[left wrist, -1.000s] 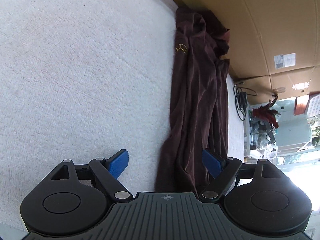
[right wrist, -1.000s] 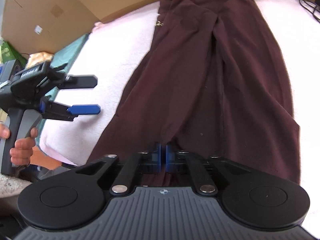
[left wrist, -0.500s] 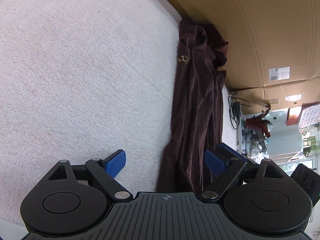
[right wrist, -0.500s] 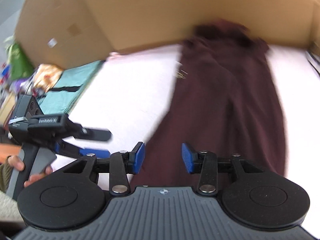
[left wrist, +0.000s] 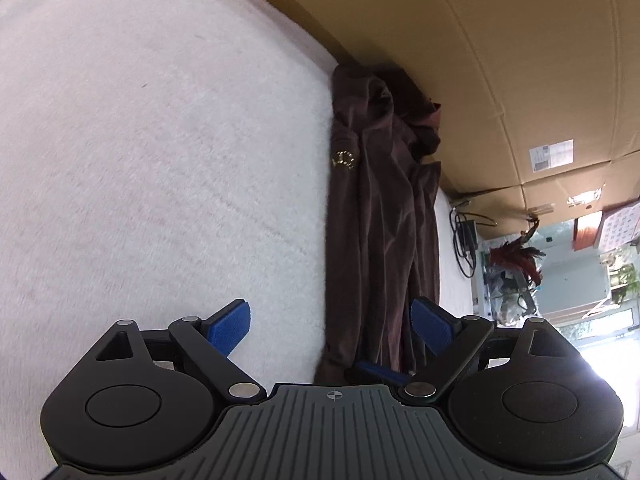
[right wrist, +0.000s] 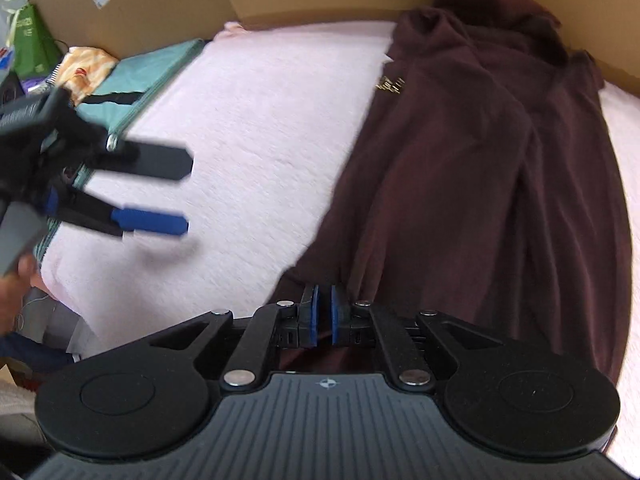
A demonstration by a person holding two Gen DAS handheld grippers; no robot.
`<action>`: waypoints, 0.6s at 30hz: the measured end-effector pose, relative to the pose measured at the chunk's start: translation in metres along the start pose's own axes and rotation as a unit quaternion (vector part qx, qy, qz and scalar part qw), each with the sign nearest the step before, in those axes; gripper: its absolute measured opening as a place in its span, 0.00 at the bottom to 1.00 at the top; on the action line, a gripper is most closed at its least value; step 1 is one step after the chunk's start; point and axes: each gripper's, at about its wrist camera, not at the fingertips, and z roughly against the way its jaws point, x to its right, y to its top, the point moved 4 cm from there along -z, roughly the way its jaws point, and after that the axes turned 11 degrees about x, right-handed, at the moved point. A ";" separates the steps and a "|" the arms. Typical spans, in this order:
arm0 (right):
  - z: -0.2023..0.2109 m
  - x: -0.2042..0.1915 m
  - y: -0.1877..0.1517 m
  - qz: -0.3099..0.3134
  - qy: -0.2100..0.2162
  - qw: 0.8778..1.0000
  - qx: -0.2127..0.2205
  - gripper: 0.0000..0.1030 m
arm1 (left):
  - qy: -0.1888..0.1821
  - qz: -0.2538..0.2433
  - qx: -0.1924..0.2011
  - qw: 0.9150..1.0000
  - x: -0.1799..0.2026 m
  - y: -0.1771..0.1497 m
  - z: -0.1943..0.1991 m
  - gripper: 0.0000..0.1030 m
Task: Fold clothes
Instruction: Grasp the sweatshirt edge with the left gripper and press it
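Observation:
A dark maroon garment lies lengthwise on the white fleecy blanket, its small gold emblem near the far end. My right gripper is at the garment's near left corner. Its blue pads are closing and almost meet, with the hem pinched between them. In the left wrist view the same garment runs up the right of centre. My left gripper stands open, the near hem between its fingers but untouched by either pad. The right wrist view shows the left gripper hovering over the blanket, to the left of the garment.
Brown cardboard sheets wall off the far side. A teal cloth and patterned fabric lie off the blanket's left edge, by a green bag. A black cable rests beyond the garment. A hand grips the left tool.
My right gripper opened, shifted left along the hem and shut again at the garment's left corner. The left gripper stayed open and drew back a little from the garment.

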 end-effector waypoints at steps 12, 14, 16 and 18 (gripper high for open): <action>0.011 -0.040 0.001 0.012 0.047 0.999 0.012 0.14 | 0.015 -0.035 -0.024 0.999 0.026 0.057 -0.083 0.92; 0.009 -0.042 -0.003 0.010 0.049 0.999 0.008 0.17 | 0.018 -0.036 -0.025 0.999 0.026 0.061 -0.089 0.92; 0.009 -0.040 -0.006 0.002 0.050 0.999 0.004 0.25 | 0.018 -0.037 -0.025 0.999 0.028 0.065 -0.095 0.92; 0.010 -0.038 -0.008 -0.003 0.048 0.999 0.001 0.27 | 0.013 -0.041 -0.022 0.999 0.031 0.068 -0.100 0.90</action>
